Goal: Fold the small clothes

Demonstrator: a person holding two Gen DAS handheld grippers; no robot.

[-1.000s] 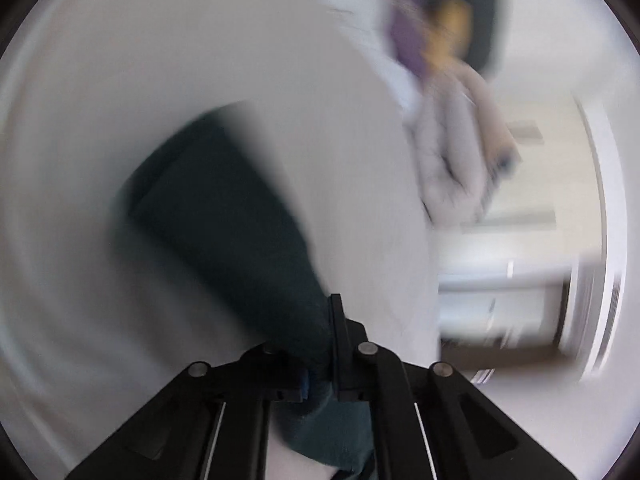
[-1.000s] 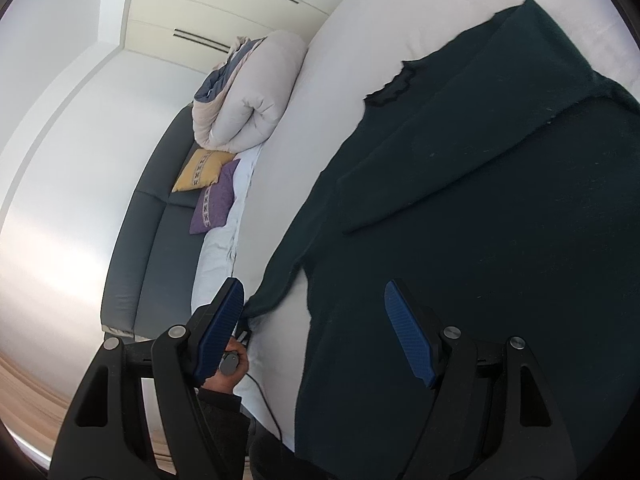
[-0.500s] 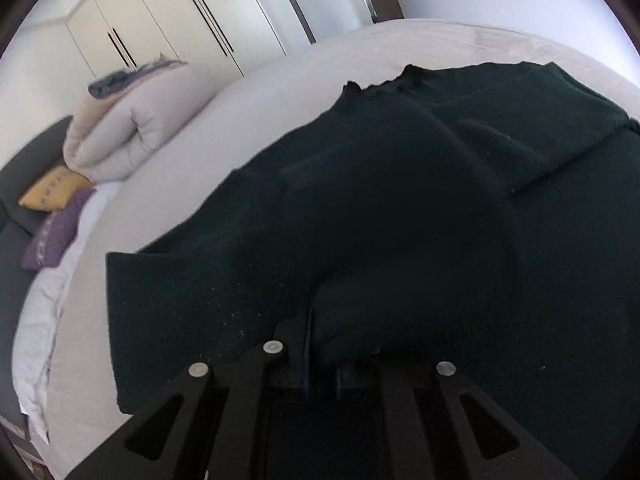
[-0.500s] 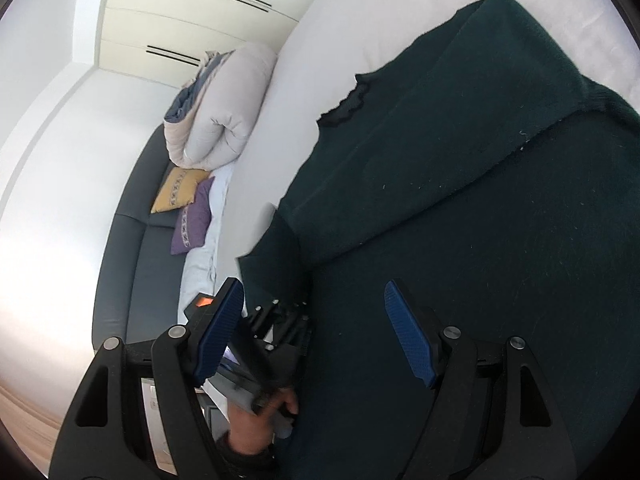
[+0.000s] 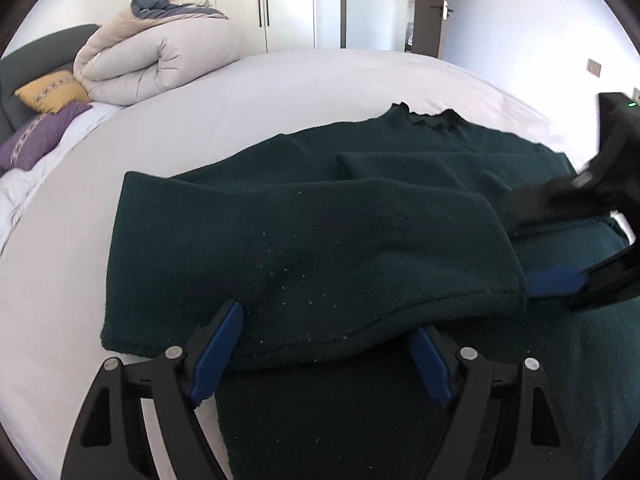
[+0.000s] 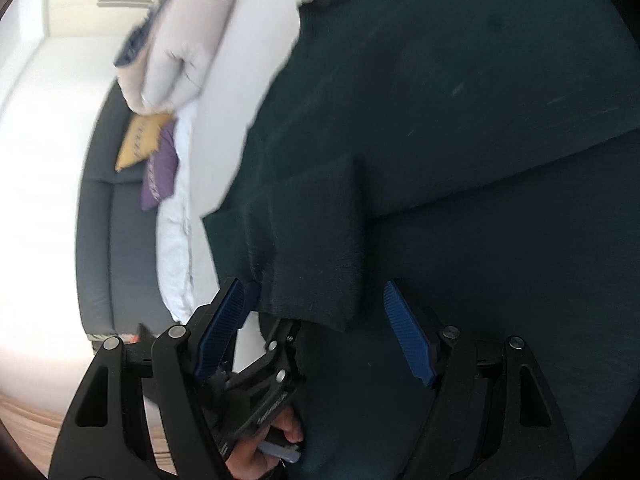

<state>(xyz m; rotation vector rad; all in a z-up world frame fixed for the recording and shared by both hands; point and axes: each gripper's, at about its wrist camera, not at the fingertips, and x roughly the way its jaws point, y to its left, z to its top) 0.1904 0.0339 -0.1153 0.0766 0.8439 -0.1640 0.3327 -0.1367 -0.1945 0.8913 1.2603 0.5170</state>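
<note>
Dark green knitted sweater (image 5: 304, 240) lies spread on the white-sheeted bed (image 5: 304, 92), neck opening toward the far side. Half a second ago the left gripper (image 5: 324, 344) was clamped on the cuff end of the left sleeve; now its jaws stand wide apart and hold nothing, and the sleeve rests across the chest, its cuff just ahead of the blue pads. I judge the left sleeve fold as laid down and released. The right gripper (image 6: 316, 332) also has its jaws wide apart, empty, hovering over the sweater's body close to that same cuff. The other sleeve already lies folded across the upper chest, so both sleeves seem in. The knit looks thick, soft and lint-flecked, with a scalloped collar. A rolled pale duvet (image 5: 160, 64) sits well apart by the headboard.
</note>
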